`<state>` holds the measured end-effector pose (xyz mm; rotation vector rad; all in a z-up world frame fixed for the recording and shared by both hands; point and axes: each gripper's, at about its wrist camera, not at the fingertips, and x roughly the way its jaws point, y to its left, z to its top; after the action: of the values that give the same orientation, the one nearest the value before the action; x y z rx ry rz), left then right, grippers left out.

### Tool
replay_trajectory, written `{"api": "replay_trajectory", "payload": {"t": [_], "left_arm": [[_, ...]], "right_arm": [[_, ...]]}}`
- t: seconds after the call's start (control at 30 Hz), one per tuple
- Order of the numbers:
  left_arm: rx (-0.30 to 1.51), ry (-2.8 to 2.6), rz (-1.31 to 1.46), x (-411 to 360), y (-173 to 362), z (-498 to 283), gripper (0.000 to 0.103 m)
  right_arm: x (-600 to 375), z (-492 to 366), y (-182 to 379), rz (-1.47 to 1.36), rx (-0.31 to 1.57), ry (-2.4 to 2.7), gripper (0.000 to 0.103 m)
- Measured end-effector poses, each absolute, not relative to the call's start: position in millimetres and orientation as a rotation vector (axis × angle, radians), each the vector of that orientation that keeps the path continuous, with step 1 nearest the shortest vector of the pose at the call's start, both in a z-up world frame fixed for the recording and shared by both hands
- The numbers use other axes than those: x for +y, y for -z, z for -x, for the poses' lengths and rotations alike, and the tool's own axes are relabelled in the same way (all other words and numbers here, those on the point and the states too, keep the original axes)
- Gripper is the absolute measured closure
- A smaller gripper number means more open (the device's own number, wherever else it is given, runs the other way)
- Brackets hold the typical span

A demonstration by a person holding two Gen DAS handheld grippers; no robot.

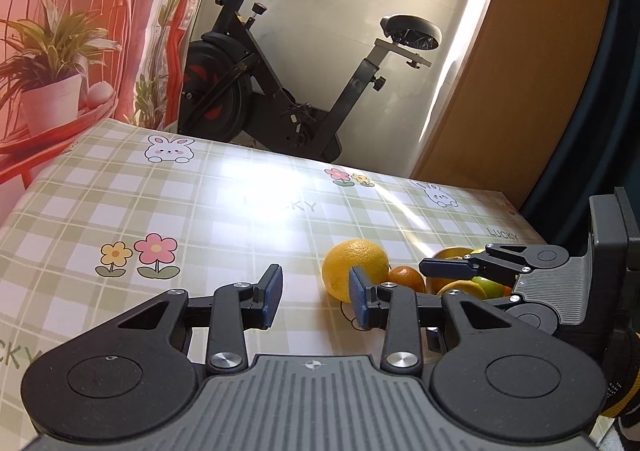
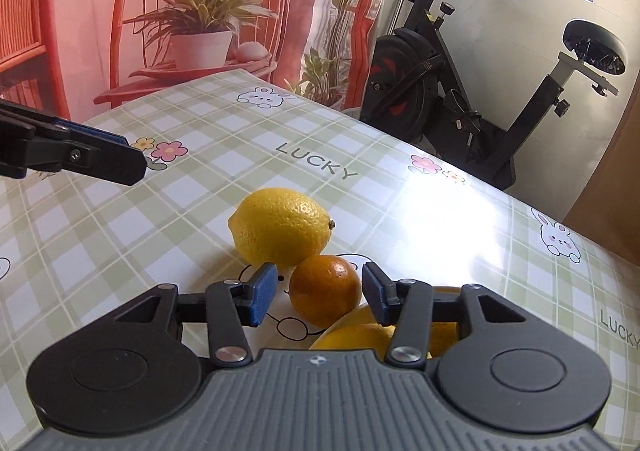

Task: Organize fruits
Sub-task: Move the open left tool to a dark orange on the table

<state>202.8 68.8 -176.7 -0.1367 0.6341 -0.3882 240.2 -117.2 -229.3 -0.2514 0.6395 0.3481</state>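
Item 1: R gripper (image 2: pixel 319 295), nearest lens in right wrist view. Jaws wide, nothing held; small orange (image 2: pixel 325 290) sits between the blue pads (image 2: pixel 262 293), apparently apart from both.
Item 2: lemon (image 2: pixel 280 226), on checked tablecloth (image 2: pixel 168 211), just behind the orange, likely touching it.
Item 3: yellow bowl (image 2: pixel 444 289), mostly hidden under R gripper; holds more citrus, incl. a green-tinged fruit (image 1: pixel 486 285). Orange lies just beside its rim.
Item 4: L gripper (image 1: pixel 316 297), jaws wide, empty, over bare cloth left of the lemon.

Step (judged): R lining up to grasp the orange; not yet gripped. Next calls for closing squarely on the orange, lifting clear of the lemon, then setting it in the bowl.

Room: far and left cloth open. Far table edge well apart from fruit. Exercise bike (image 2: pixel 480 91) beyond edge, no hindrance.
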Motion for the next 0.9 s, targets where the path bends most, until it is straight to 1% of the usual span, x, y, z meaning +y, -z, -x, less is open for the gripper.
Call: {"api": "replay_trajectory", "payload": {"t": [0.13,0.2,0.4,0.57,0.6,0.67,0.9], "left_arm": [[0.652,0.373,0.165,75.5,181.0,-201.5,0.062],[0.659,0.365,0.173,76.7,182.5,-200.6,0.055],[0.666,0.374,0.171,74.4,181.1,-196.5,0.054],[0.686,0.384,0.182,71.9,182.9,-192.1,0.053],[0.692,0.385,0.183,70.8,183.3,-190.5,0.051],[0.701,0.39,0.18,69.4,184.4,-187.7,0.043],[0.714,0.391,0.174,64.8,184.7,-179.4,0.043]], "right_arm": [[-110.2,-247.8,236.4,0.292,0.669,-0.317,0.055],[-107.8,-248.3,237.2,0.308,0.667,-0.308,0.057],[-108.1,-231.1,233.5,0.282,0.645,-0.342,0.057],[-106.4,-203.9,229.0,0.207,0.621,-0.405,0.057],[-104.9,-195.6,228.9,0.193,0.609,-0.421,0.057],[-101.6,-179.0,230.1,0.187,0.575,-0.455,0.057],[-96.8,-149.3,243.2,0.149,0.534,-0.48,0.057]]}}
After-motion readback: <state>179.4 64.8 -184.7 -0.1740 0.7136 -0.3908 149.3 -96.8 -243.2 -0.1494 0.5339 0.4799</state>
